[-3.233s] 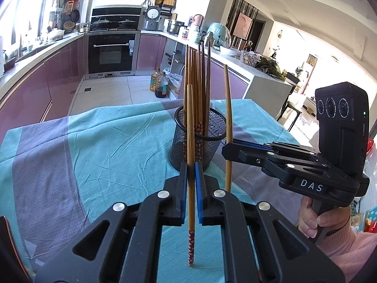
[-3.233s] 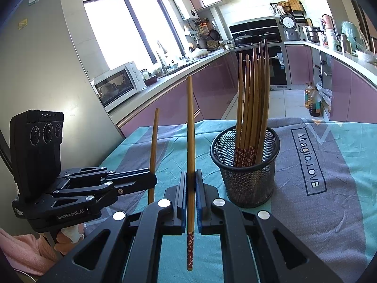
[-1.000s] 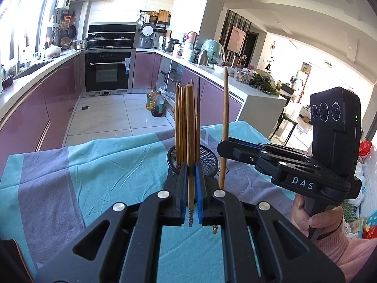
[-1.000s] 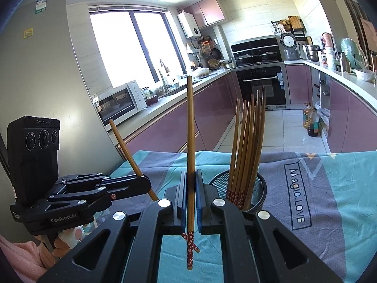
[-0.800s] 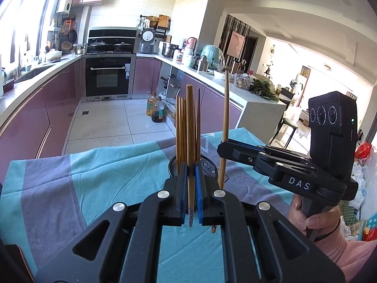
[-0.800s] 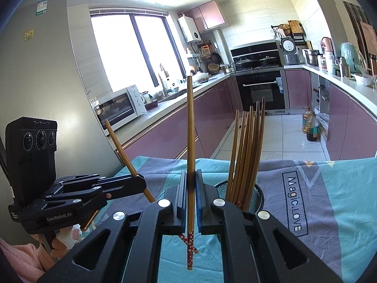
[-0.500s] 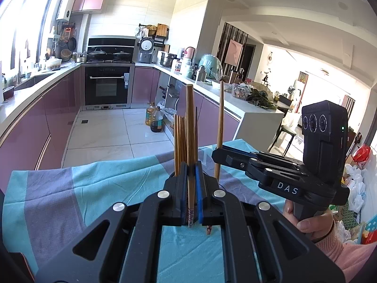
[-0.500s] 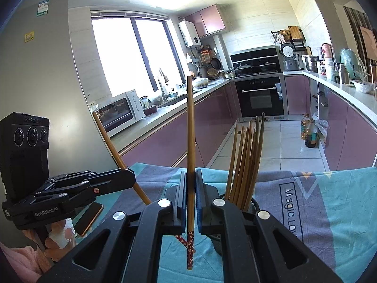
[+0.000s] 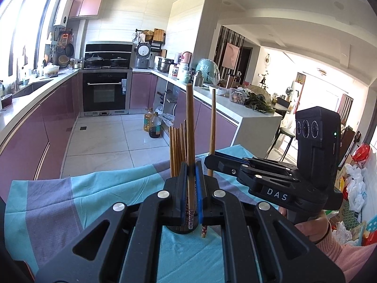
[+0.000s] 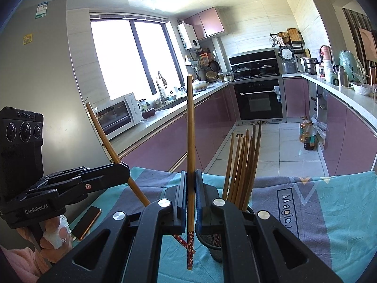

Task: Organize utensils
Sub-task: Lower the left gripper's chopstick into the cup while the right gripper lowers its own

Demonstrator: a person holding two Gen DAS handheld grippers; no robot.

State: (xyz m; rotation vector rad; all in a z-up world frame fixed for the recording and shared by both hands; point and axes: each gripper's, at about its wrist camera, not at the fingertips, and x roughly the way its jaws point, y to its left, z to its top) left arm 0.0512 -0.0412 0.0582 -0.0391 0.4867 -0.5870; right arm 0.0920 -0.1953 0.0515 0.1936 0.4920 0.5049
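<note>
two black grippers, left and right, each pinch one brown wooden chopstick above the black mesh holder; better lower each tip-first, upright, inside its rim before releasing.

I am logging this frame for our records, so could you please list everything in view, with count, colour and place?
Black wire-mesh utensil holder: one, black, on the cloth, mostly hidden behind the right gripper.
Bundle of brown wooden chopsticks: several, exact count unclear, standing in the holder.
Wooden chopstick with red patterned end: one, brown, upright in the left gripper.
Second wooden chopstick with red patterned end: one, brown, upright in the right gripper.
Teal and grey tablecloth: one, covering the table.
Phone: one, dark with an orange edge, on the cloth's left side.
Left gripper: black, closed.
Right gripper: black, closed.
</note>
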